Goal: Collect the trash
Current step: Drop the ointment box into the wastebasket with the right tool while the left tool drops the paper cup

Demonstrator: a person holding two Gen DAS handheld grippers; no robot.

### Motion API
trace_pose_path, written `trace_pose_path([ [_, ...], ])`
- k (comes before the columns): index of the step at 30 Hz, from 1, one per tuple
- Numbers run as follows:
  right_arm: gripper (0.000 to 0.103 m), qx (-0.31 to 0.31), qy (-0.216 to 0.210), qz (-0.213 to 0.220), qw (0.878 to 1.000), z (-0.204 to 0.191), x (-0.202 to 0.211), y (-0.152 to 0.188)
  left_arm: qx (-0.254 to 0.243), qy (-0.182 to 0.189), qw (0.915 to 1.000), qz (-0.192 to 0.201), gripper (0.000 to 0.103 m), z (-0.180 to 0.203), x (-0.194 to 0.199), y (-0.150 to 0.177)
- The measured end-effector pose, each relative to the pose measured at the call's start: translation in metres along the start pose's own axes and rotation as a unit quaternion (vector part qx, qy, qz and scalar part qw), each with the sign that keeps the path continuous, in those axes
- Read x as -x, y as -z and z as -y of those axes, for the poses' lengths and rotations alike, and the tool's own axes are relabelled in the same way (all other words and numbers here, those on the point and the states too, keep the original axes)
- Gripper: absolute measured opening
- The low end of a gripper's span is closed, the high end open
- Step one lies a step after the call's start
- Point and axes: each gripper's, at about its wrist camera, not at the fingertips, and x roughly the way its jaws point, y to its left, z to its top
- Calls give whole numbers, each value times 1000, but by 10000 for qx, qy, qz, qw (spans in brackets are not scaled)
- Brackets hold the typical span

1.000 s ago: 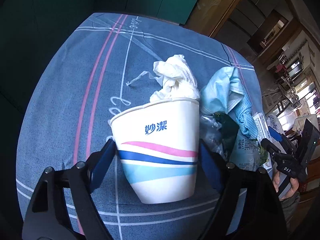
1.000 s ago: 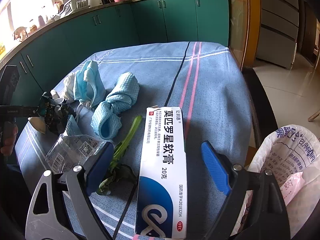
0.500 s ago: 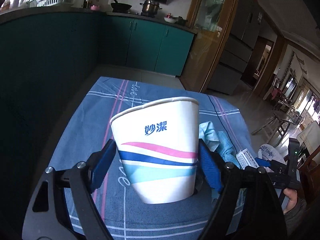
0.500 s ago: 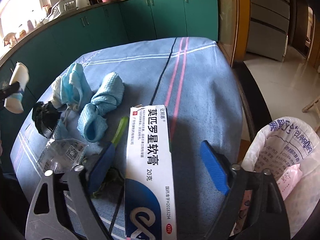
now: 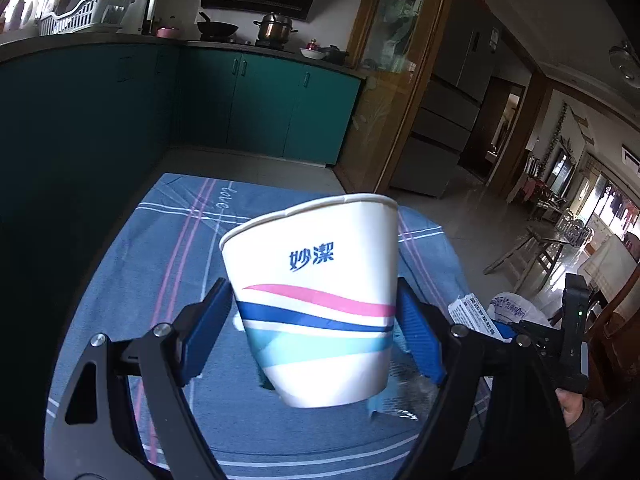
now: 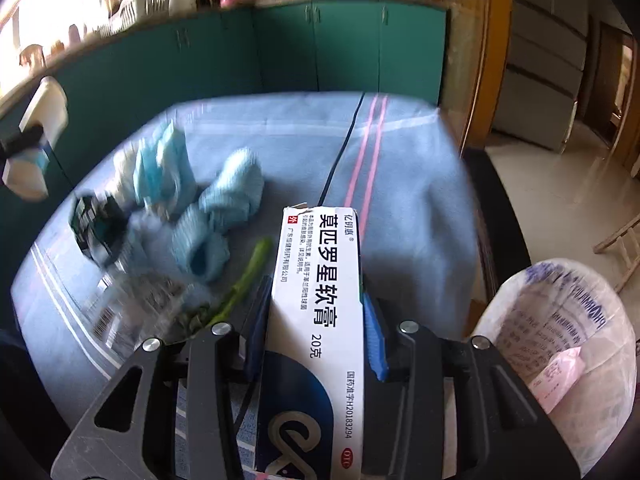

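My left gripper [image 5: 314,332] is shut on a white paper cup [image 5: 316,300] with pink and blue stripes, held up above the blue tablecloth [image 5: 168,256]. The cup also shows at the far left of the right wrist view [image 6: 38,140]. My right gripper [image 6: 316,324] is shut on a white and blue ointment box [image 6: 316,320]. A white trash bag [image 6: 560,344], open, stands at the right below the table edge. On the cloth lie a blue face mask [image 6: 160,168], a light blue rag [image 6: 216,216], a green stem [image 6: 240,284], a dark wrapper [image 6: 96,228] and a clear plastic packet [image 6: 136,304].
Teal kitchen cabinets [image 6: 320,48] stand behind the table. The table's dark right edge [image 6: 500,240] lies between the cloth and the bag. A tiled floor and wooden door frame [image 6: 484,48] are to the right. The right gripper shows in the left wrist view [image 5: 532,340].
My left gripper has lifted the cup off the table and tilted up. My right gripper has shut on the ointment box, which lay between its open jaws before.
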Motion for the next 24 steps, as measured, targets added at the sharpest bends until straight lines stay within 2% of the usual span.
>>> trace_pose_path([
  [5,42,-631,135,782,9949,42,47,-9,-470,295,9984,-47,81,48,-8,8],
  [7,42,-812,263,912,9922,59,59,-11,-690,418,9967,-132,81,70,-17,11],
  [9,42,-1109,509,1094,9865,83,75,-10,-852,518,9948,-229,81,92,-27,14],
  [11,42,-1487,732,1260,9781,105,90,-5,-992,857,9904,-446,81,124,-40,15],
  [13,42,-1821,849,1368,9700,125,98,-2,-1185,1306,9814,-760,81,161,-52,22],
  [17,42,-2328,1375,1589,9495,160,121,12,-1502,2015,9575,-1417,81,236,-83,37],
  [19,42,-2536,1527,1655,9407,172,127,18,-1698,2240,9453,-1652,81,272,-101,48],
  [21,42,-2745,1623,1671,9330,183,131,26,-1891,2336,9373,-1764,82,298,-113,60],
  [24,42,-2843,1760,1651,9279,193,133,33,-2090,2446,9257,-1989,83,330,-132,78],
])
